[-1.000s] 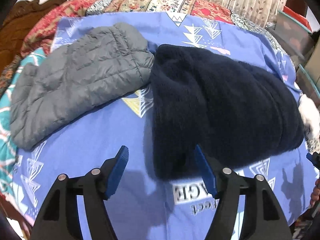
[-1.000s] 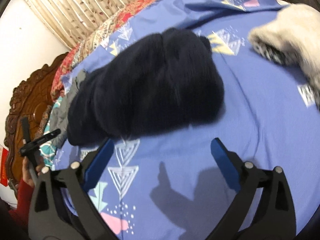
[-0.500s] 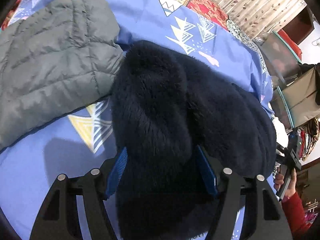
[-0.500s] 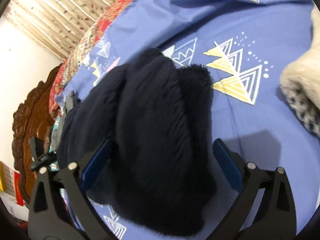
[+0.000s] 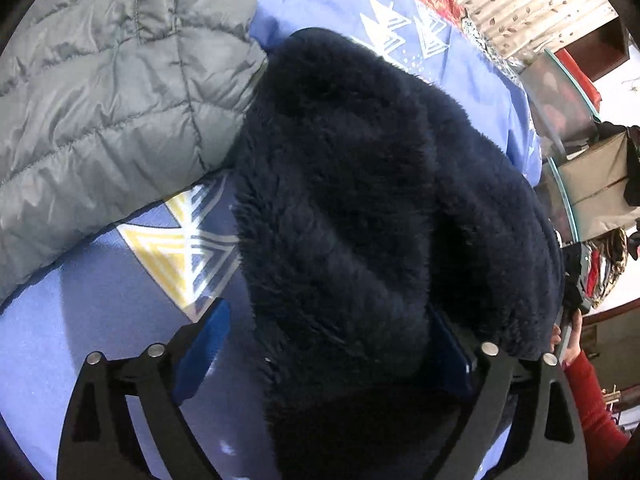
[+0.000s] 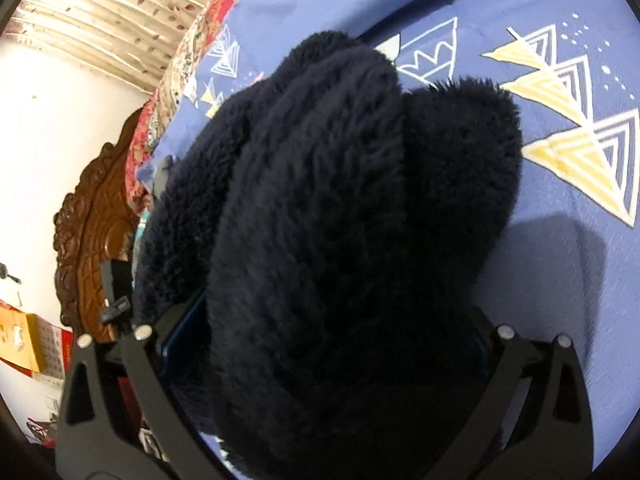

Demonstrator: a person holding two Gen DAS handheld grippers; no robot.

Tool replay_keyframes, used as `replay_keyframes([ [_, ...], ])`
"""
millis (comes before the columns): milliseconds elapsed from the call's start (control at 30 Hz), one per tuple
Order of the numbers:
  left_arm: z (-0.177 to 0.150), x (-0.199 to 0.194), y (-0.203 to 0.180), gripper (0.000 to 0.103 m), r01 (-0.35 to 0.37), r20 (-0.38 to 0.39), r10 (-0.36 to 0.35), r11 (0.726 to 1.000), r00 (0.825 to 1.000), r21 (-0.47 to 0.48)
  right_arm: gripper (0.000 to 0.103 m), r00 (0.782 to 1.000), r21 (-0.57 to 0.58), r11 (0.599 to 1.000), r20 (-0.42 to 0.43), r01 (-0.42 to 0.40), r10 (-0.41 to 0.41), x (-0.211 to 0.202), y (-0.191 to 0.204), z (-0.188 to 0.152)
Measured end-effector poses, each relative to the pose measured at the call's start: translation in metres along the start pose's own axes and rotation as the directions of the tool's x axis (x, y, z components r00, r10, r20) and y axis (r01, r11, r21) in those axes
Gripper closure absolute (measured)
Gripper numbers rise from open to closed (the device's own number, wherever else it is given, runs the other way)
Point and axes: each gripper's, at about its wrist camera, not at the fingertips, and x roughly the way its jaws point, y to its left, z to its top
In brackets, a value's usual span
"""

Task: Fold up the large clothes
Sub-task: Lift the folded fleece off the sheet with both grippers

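1. Left gripper point(image 5: 328, 344): fingers wide, straddling one end of the fleece point(image 5: 360, 200) without pinching it.
2. Right gripper point(image 6: 324, 340): fingers wide around the other end.
3. The fleece lies bunched on the bed's sheet point(image 6: 560, 280), touching a grey jacket point(image 5: 112, 100).

The left black two-finger gripper with blue pads point(image 5: 324, 344) reaches forward and low, its jaws spread wide; one blue pad point(image 5: 204, 344) stands bare on the left, the other is half buried in dark navy fleece point(image 5: 340, 208) (no squeeze visible); the right black two-finger gripper point(image 6: 324, 344) is likewise spread, the fleece bulging between its jaws and covering both pads almost wholly; a hand in a red sleeve point(image 5: 568, 340) shows at the left view's right edge.
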Motion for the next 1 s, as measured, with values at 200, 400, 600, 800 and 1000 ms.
replay_keyframes([
  [200, -0.007, -0.012, 0.006, -0.006, 0.015, 0.047, -0.015, 1.0, 0.999, -0.012, 0.004, 0.999, 0.034, 0.999, 0.009, -0.031, 0.031, 0.001, -0.007, -0.002],
  [400, 0.0, 0.007, 0.014, -0.01, 0.023, 0.009, -0.023, 0.998, 1.0, -0.055, 0.004, 0.999, 0.047, 0.998, 0.007, -0.038, 0.038, 0.003, -0.005, -0.001],
  [600, -0.002, 0.034, 0.006, -0.011, 0.105, 0.019, -0.103, 0.987, 0.995, -0.123, 0.004, 0.997, 0.079, 0.994, 0.004, -0.071, 0.071, 0.01, -0.007, -0.001],
  [800, -0.019, 0.035, -0.05, 0.006, 0.252, 0.01, -0.252, 0.963, 0.968, -0.098, 0.033, 0.987, 0.037, 0.988, -0.061, -0.148, 0.15, 0.013, 0.015, -0.013],
  [1000, -0.045, -0.001, -0.063, 0.036, 0.261, 0.04, -0.259, 0.96, 0.965, -0.103, 0.058, 0.986, -0.049, 0.985, -0.029, -0.165, 0.164, -0.023, 0.062, -0.049],
])
